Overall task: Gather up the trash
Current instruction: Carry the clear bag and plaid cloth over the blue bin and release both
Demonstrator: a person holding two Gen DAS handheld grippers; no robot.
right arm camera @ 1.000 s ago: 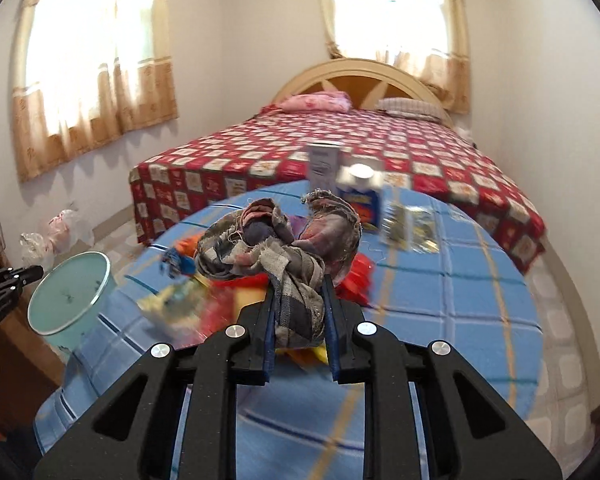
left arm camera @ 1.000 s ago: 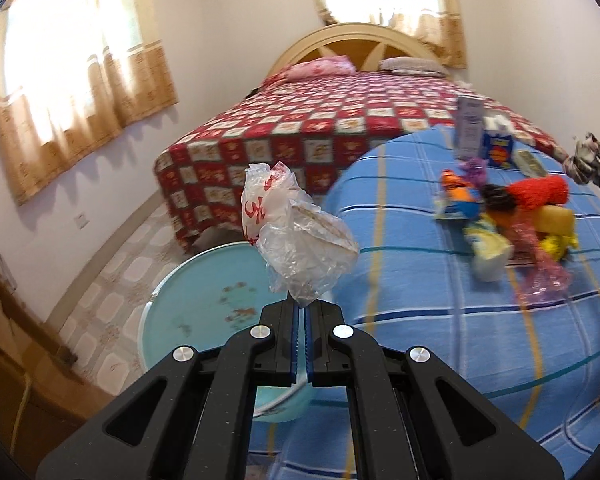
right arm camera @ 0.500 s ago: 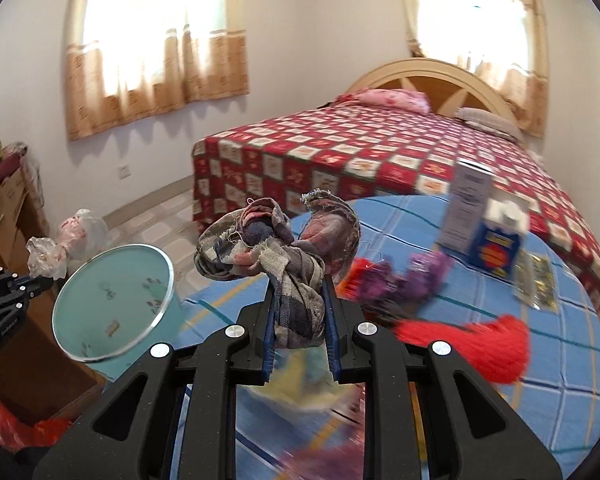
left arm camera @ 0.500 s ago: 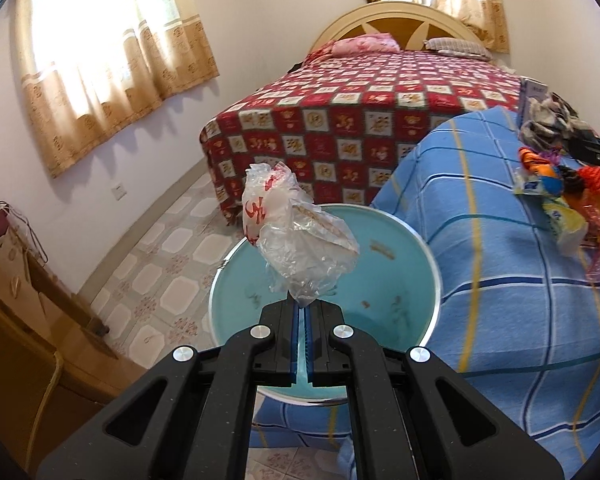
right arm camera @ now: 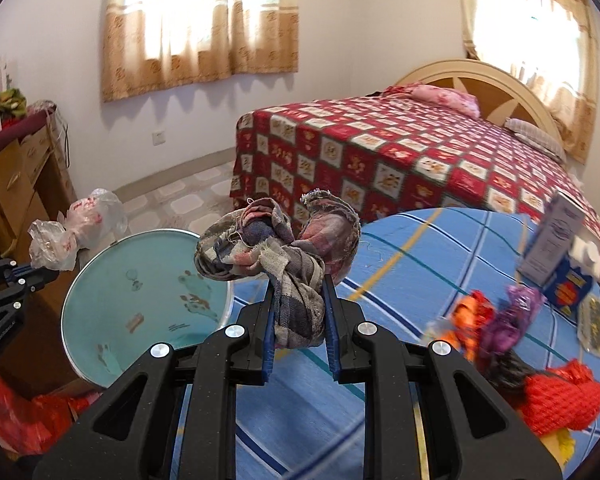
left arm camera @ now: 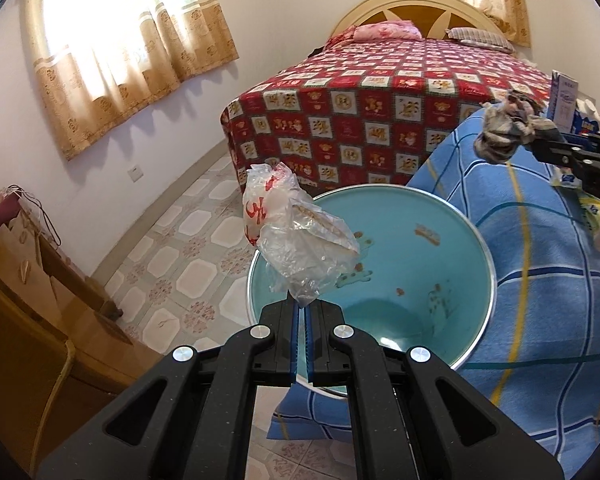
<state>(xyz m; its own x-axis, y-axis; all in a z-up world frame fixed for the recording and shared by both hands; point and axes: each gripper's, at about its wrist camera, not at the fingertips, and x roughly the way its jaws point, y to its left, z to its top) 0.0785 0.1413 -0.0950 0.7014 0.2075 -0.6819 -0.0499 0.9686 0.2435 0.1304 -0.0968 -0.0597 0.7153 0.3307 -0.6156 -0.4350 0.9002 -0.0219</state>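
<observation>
- Both sets of jaws are clamped on trash: the left gripper (left arm camera: 300, 312) pinches the tail of a crumpled plastic bag (left arm camera: 296, 240), and the right gripper (right arm camera: 298, 300) squeezes a wad of checked cloth (right arm camera: 284, 252).
- Bag hangs over the near left rim of the teal bin (left arm camera: 452, 216); the cloth is just right of the bin, above the edge of the blue-clothed table (right arm camera: 400, 248).
- To drop cleanly, I judge each load should be well inside the rim before the jaws part; light plastic may cling or drift.
- Releasing the bag first seems wise, to keep the grippers apart.
- More scraps (right arm camera: 496, 320) wait on the table's right side.
</observation>
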